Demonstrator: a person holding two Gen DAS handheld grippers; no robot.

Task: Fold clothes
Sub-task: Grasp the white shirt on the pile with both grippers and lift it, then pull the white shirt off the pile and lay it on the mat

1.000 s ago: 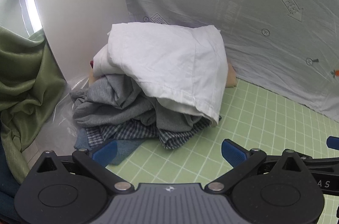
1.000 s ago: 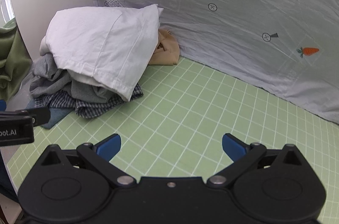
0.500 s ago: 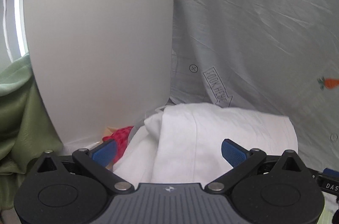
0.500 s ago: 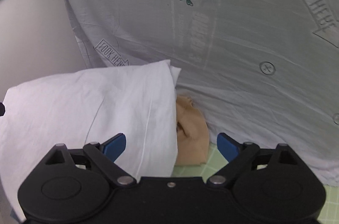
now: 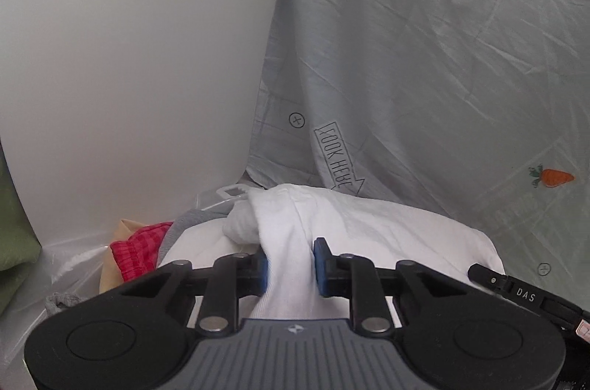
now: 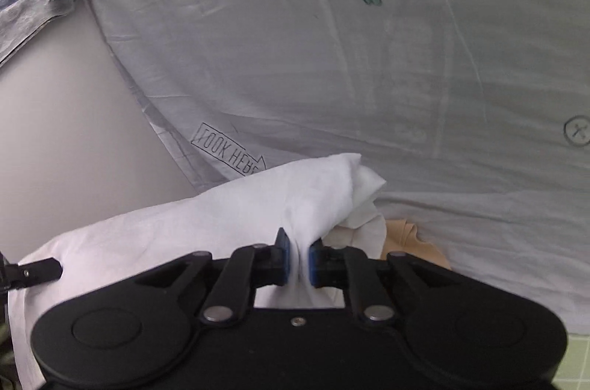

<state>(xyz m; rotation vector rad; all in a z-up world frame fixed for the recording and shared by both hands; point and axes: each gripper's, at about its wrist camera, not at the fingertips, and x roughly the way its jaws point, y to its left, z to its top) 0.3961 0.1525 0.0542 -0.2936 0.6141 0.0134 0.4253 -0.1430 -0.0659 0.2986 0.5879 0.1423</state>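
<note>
White garment (image 5: 368, 224) bunched between jaws of left gripper (image 5: 288, 263) and right gripper (image 6: 297, 261).

Each wrist view looks forward along its own hand-held gripper, set close and low over the white garment (image 5: 368, 224), facing the grey printed sheet (image 5: 424, 58). Both share that garment, the sheet and the white panel (image 6: 66, 139) at 10 o'clock.

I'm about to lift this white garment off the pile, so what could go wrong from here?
Both grippers, left and right, pinch bunched folds of the white garment, not clear edges or corners, so it may come up twisted rather than spread. The right pinch looks thin and could slip. The garment lies over other clothes, such as the red item, which might drag along.
</note>
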